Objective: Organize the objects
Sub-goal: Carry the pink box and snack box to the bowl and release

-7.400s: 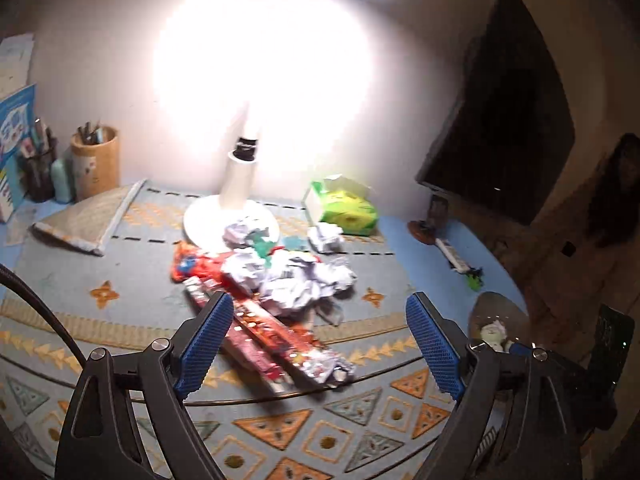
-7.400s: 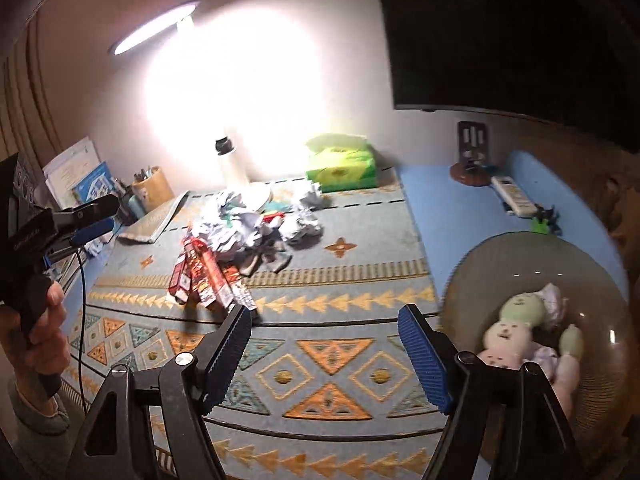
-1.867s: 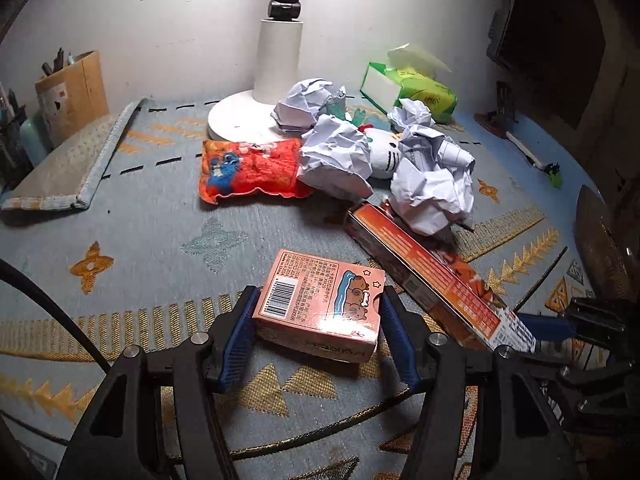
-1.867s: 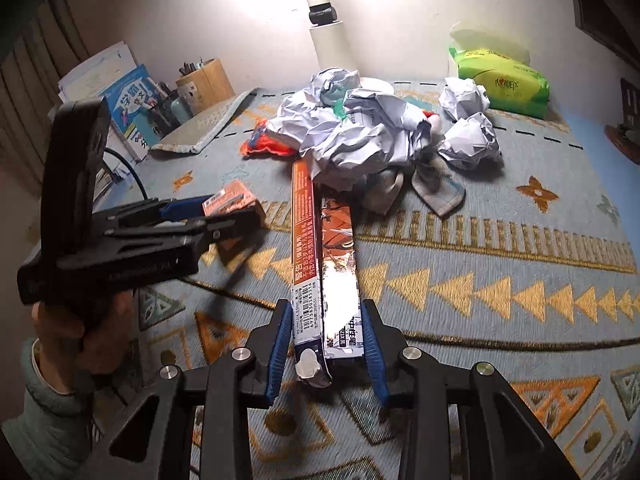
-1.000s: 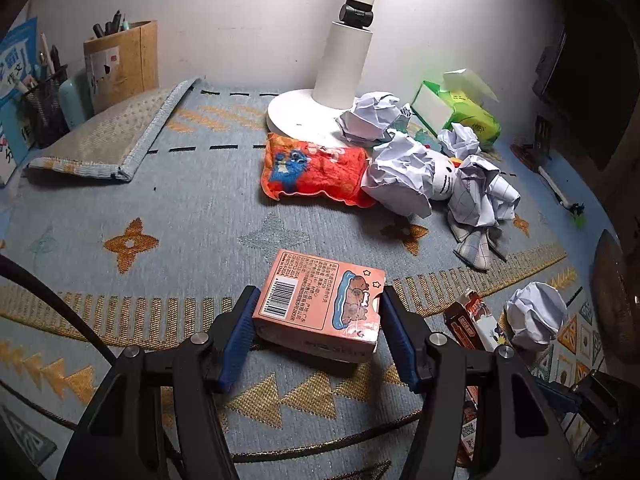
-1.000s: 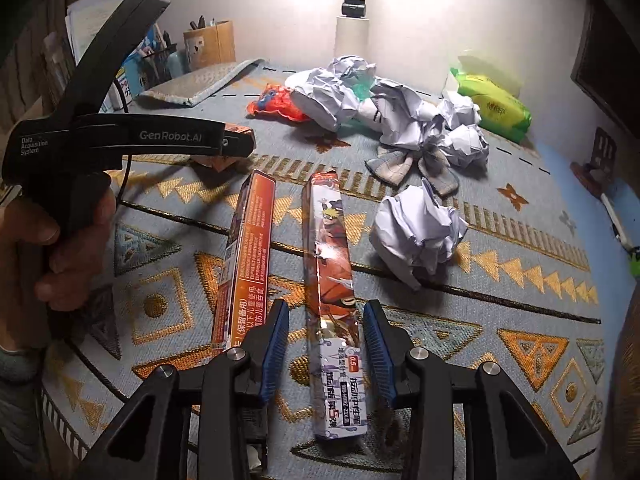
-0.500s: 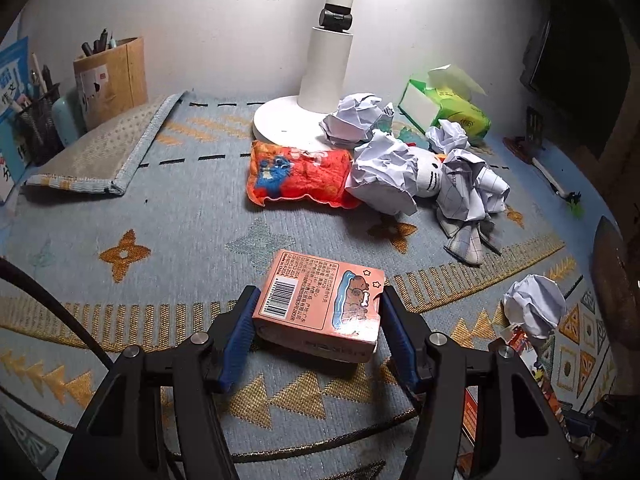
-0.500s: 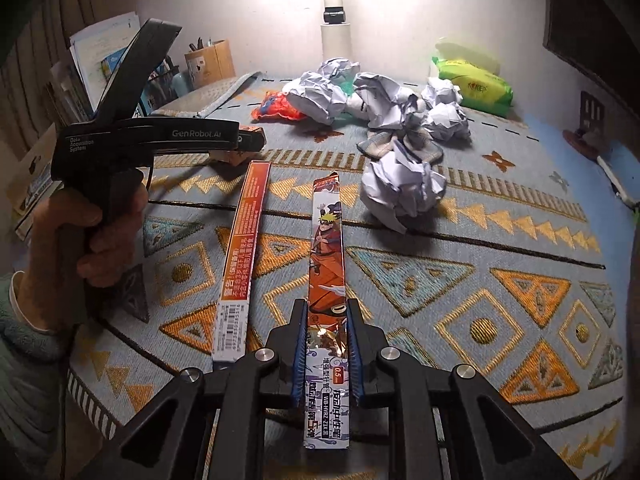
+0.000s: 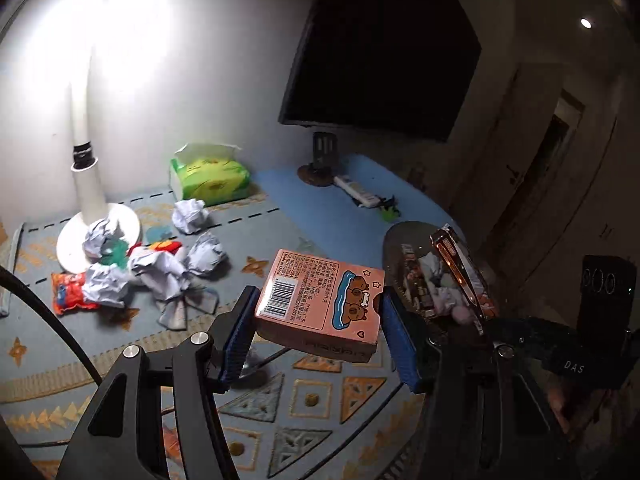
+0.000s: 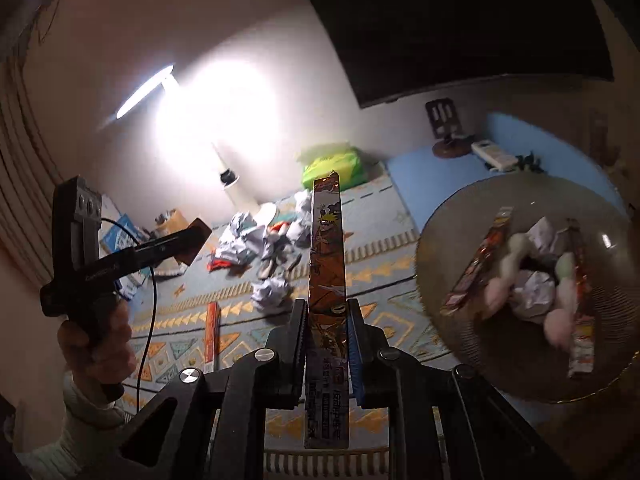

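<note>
A: Left tongs (image 9: 318, 334) clamped on a pink box (image 9: 320, 300), held in the air above the patterned surface (image 9: 280, 412). Right tongs (image 10: 328, 344) pinched shut on a long flat packet (image 10: 327, 280), which stands upright out of them, also off the surface.

B: Step in hand?

A: Carrying, I judge. Both loads face the dark round basket (image 10: 480, 364) at the right edge. It already holds two similar packets, soft toys and crumpled paper.

B: Left on the surface?

A: Paper balls (image 9: 156, 272) clustered near the lamp base (image 9: 68, 240), one ball (image 10: 272, 294) nearer, one orange packet (image 10: 212, 332) lying flat, a red pouch (image 9: 66, 292).

B: Next move?

A: Likely bring each load over the basket and let go. The long packet probably needs tipping flat to settle beside the others.
</note>
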`<state>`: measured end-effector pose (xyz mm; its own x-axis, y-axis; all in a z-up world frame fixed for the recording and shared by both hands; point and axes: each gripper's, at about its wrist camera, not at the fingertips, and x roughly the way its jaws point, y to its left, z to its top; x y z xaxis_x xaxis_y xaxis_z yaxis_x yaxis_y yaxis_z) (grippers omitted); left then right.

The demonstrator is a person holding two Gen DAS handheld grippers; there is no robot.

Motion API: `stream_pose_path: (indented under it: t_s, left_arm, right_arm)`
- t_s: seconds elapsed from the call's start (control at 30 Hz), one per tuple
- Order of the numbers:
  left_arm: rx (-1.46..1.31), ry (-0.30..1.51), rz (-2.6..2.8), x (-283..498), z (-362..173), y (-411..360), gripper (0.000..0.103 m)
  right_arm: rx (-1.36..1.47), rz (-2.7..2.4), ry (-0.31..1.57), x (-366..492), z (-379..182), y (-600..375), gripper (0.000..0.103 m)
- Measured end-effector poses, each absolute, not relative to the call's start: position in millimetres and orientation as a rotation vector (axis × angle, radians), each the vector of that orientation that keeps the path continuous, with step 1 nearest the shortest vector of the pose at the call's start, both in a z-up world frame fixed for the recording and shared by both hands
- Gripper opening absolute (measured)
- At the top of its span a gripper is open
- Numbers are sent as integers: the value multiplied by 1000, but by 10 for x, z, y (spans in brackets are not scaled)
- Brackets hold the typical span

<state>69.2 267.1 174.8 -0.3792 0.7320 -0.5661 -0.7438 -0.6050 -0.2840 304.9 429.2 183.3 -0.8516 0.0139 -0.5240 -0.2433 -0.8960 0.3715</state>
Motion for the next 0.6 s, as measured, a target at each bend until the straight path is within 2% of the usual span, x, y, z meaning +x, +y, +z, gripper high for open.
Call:
stream_pose_path:
  t_s: [0.2,0.47,0.5,0.57,0.6]
  left_arm:
    - [-766,0,1907,869,1984,3667,58]
    - [-779,21,1846,960,1673,4485,60]
    - [-791,9,1835,946,1617,4523,64]
    - [-828,-4,1805,900,1494,4594,92]
    - [-842,-18,1813,878,1442,4594,93]
  right_arm:
    - [-635,2608,728,3364,2057,5093,18]
    - [-707,2468,742,3176,1813,5452,18]
    - [-722,2465,744,3140,1769,5470,18]
    - [-796,2448,739,3025,1650,5524,25]
    - [-820,2436,748,3018,1601,5543,27]
